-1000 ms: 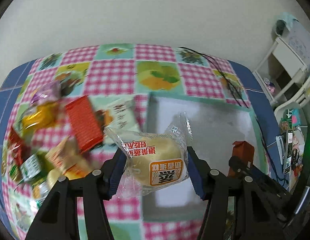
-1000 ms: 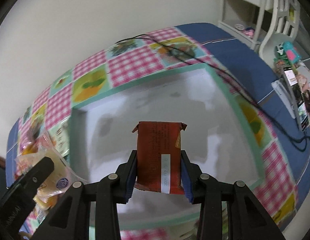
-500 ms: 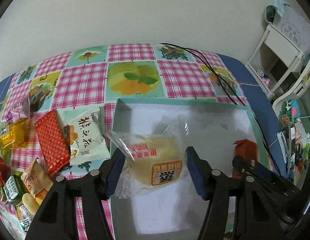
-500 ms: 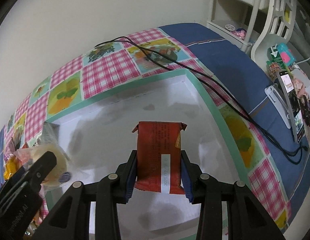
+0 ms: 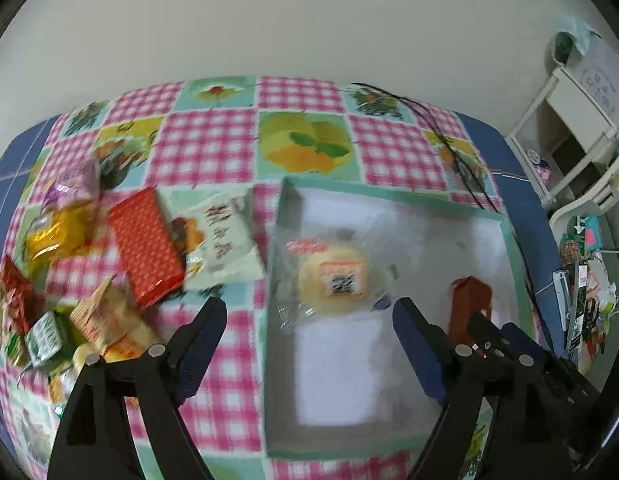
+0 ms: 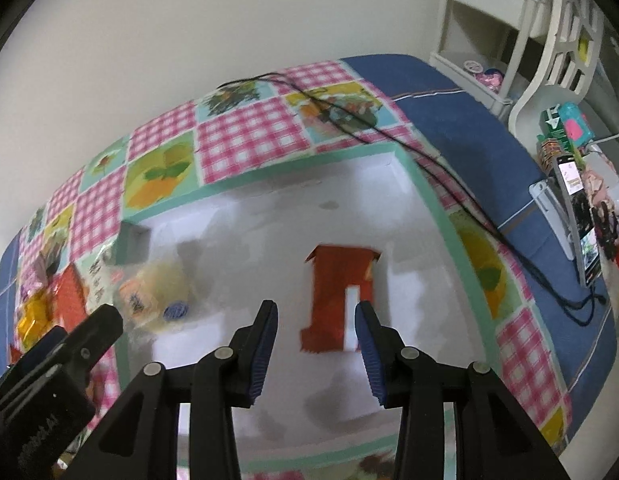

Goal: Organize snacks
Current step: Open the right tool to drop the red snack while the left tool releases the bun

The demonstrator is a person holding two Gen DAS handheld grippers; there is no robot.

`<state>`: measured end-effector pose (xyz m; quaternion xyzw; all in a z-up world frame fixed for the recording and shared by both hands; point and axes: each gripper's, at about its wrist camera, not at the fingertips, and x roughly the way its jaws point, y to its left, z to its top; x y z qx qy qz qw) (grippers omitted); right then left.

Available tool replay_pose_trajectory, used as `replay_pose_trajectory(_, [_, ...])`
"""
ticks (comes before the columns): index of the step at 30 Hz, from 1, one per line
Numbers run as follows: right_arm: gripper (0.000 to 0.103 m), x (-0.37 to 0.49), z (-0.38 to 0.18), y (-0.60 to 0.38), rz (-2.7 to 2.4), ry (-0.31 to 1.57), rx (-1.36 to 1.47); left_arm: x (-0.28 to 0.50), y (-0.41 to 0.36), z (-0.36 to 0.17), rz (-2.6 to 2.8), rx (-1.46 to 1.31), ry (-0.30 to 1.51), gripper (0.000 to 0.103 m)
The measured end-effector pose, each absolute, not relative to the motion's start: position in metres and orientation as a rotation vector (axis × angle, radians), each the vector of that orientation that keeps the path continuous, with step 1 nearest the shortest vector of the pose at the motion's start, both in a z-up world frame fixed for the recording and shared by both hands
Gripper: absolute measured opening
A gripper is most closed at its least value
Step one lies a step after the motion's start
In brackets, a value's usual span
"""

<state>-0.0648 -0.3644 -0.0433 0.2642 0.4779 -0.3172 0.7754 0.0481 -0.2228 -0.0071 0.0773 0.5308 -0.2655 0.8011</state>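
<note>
Two snacks, the wrapped bun (image 5: 333, 276) and red packet (image 6: 338, 300), lie in the box (image 5: 393, 200).

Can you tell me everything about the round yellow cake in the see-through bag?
The round yellow cake is a pale, soft-looking bun sealed in a clear, crinkly plastic wrapper with an orange and white label on top and red print at one end. It lies flat on the white floor of the shallow box with the green rim, near its left wall. The left gripper is open above it and does not touch it. The picture is blurry, so the label cannot be read.
</note>
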Motion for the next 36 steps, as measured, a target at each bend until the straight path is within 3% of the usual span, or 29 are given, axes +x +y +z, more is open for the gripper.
replay_pose_trajectory(2, [0.049, -0.064, -0.044, -0.354, -0.657, 1.047, 0.565, 0.046, -0.213, -0.007, -0.537, 0.162, 1.137, 0.09])
replay_pose_trajectory(4, [0.06, -0.065, -0.044, -0.344, -0.64, 1.052, 0.563, 0.044, -0.201, -0.008, -0.5, 0.158, 1.138, 0.098])
replay_pose_trajectory(13, [0.09, -0.074, -0.045, -0.311, -0.591, 1.078, 0.563, 0.039, -0.142, -0.006, -0.422, 0.111, 1.147, 0.1])
replay_pose_trajectory(21, [0.103, -0.09, -0.043, -0.281, -0.556, 1.089, 0.56, 0.025, -0.099, -0.008, -0.364, 0.033, 1.161, 0.1])
replay_pose_trajectory(36, [0.103, -0.109, -0.021, -0.244, -0.517, 0.981, 0.577, -0.001, -0.061, 0.007, -0.319, 0.098, 1.092, 0.1])
